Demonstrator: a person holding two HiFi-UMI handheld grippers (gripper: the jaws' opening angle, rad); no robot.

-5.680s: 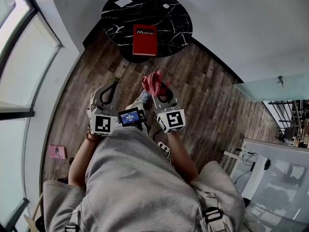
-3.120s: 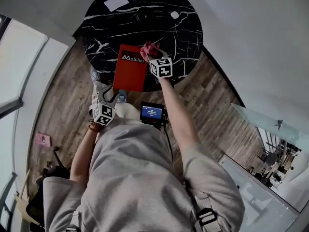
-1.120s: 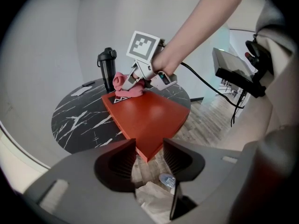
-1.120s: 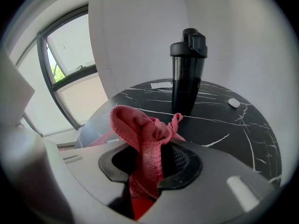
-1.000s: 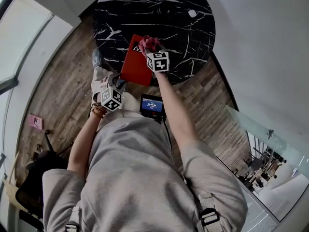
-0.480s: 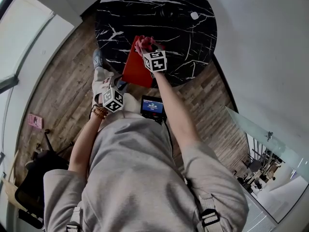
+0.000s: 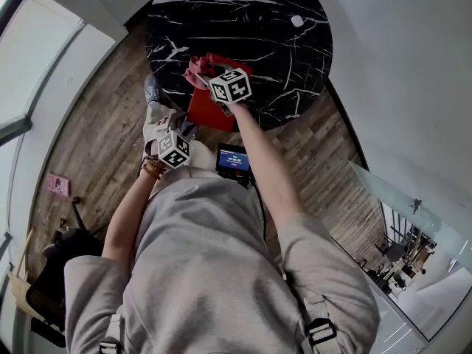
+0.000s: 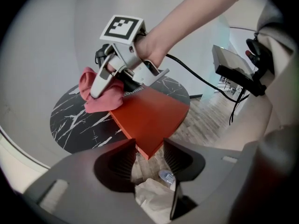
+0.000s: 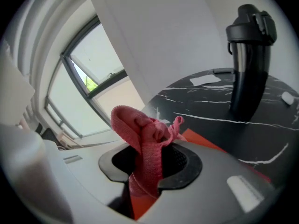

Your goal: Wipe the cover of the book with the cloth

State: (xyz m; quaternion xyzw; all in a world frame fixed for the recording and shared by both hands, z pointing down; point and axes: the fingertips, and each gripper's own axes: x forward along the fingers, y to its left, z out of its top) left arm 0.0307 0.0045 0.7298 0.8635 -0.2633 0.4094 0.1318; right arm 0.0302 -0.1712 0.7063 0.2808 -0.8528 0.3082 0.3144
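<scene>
— Right gripper first: we have it clamped on the cloth, and the wad bulges out ahead of the jaws.

— Agreed. The book lies right beneath that gripper on the counter, with its near corner hanging past the edge toward us.

— So which step do we call it?

— Wiping, we'd say, mid-stroke. The cloth sits at the book's far edge, just under the gripper's tips, and seems to lie partly over the counter beside the cover. Most of the red cover lies nearer to us than the gripper.

— Then the next move, as we judge it, is a pull back across the cover with the cloth pressed flat. It needs enough downward push to rub, but not enough to shove the book off its overhang.

— What about our left gripper?

— Its jaws are wide with nothing pinched. The book's near corner lines up between them, but we see no pad pressing on it. It could steady that corner if the book slides.

— And the poses?

— Our right arm is stretched long over the counter, with the gripper slanting down onto the book. Our left arm is bent close to the body. Its gripper sits low beside the counter's edge, tipped down and forward at the corner.
</scene>
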